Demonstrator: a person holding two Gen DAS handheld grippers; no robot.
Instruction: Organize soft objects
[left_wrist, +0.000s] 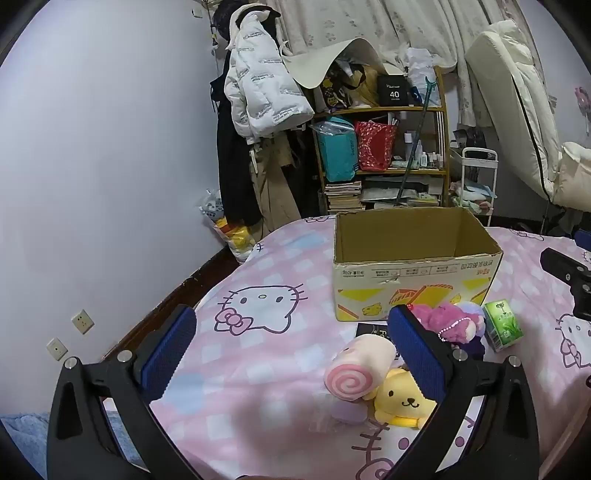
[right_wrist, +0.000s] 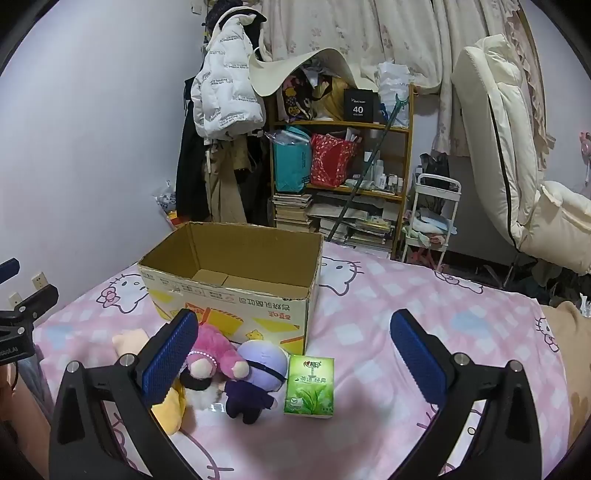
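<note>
An open, empty cardboard box stands on the pink Hello Kitty bed. In front of it lie a pink swirl roll plush, a yellow dog plush, a pink plush, a purple-hooded doll and a green tissue pack. My left gripper is open and empty, above the bed left of the toys. My right gripper is open and empty, above the doll and tissue pack.
A cluttered wooden shelf and hanging coats stand behind the bed. A white cart and a folded cream mattress are at the right. The bed's left edge drops beside the wall.
</note>
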